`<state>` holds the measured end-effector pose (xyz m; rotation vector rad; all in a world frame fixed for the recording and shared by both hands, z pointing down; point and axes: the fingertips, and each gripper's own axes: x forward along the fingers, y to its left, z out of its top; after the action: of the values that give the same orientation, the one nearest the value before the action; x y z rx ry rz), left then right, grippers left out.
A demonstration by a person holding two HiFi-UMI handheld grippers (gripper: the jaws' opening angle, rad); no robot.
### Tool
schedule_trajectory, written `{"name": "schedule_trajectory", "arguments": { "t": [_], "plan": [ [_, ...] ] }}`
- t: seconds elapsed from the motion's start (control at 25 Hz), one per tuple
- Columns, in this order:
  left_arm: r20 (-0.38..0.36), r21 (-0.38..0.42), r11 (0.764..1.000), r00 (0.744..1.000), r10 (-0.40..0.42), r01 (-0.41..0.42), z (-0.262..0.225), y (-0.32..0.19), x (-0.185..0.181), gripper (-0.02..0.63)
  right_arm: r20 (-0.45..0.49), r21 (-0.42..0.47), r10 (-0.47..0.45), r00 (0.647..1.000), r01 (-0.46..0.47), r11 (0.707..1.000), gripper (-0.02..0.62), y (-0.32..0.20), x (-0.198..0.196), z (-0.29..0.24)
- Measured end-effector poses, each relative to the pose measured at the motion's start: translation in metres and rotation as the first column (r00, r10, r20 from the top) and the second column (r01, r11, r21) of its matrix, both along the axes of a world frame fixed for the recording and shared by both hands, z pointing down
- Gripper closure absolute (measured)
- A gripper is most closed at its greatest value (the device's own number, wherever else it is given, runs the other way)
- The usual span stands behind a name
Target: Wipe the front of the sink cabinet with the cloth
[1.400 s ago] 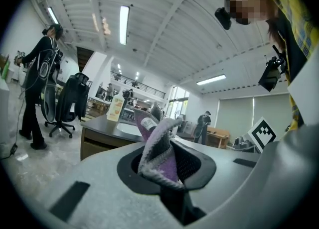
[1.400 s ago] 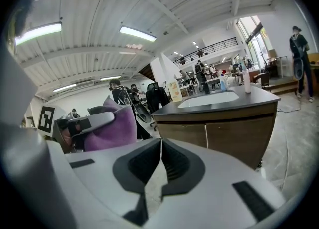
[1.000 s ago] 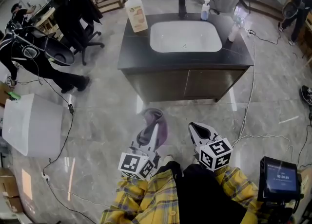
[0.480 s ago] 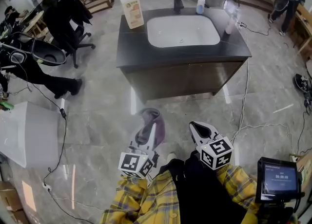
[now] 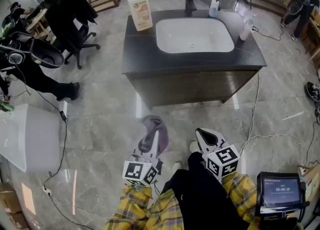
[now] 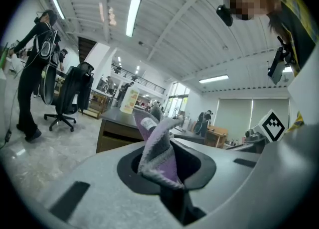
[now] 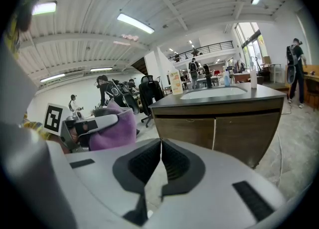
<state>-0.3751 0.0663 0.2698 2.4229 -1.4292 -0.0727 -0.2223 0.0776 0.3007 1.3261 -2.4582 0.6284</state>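
Observation:
The sink cabinet (image 5: 192,84) stands ahead with a dark top, a white basin (image 5: 194,35) and brown front doors (image 7: 234,131). My left gripper (image 5: 154,142) is shut on a purple and grey cloth (image 5: 152,133), which sticks up from its jaws (image 6: 158,148) and also shows in the right gripper view as a purple cloth (image 7: 113,131). My right gripper (image 5: 204,136) is shut with nothing in it (image 7: 160,161). Both grippers hang low in front of me, well short of the cabinet front.
A soap pump bottle (image 5: 139,9), a spray bottle (image 5: 213,7) and a white bottle (image 5: 245,29) stand on the countertop. Cables (image 5: 252,119) trail over the floor at the right. A white box (image 5: 25,134) lies left; an office chair (image 5: 75,9) and a person (image 5: 27,69) are beyond.
The view has shifted slightly, bringing the cabinet a little nearer and more to the right. Both grippers keep their places, the left still holding the cloth.

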Motion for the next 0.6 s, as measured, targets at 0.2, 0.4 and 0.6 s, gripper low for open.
{"name": "schedule_trajectory", "arguments": {
  "t": [0.2, 0.4, 0.6],
  "plan": [
    [0.02, 0.006, 1.0, 0.999, -0.03, 0.03, 0.013, -0.016, -0.007, 0.557, -0.005, 0.021, -0.017, 1.0, 0.017, 1.0, 0.589, -0.018, -0.001, 0.003],
    [0.054, 0.018, 0.998, 0.996, -0.065, 0.064, 0.037, -0.067, -0.008, 0.557, -0.013, 0.011, -0.046, 0.999, 0.047, 0.999, 0.589, -0.064, 0.004, 0.03],
    [0.075, 0.008, 0.995, 0.992, -0.102, 0.102, 0.056, -0.093, -0.013, 0.557, -0.013, -0.009, -0.06, 0.998, 0.06, 0.998, 0.589, -0.088, 0.004, 0.053]
  ]
}}
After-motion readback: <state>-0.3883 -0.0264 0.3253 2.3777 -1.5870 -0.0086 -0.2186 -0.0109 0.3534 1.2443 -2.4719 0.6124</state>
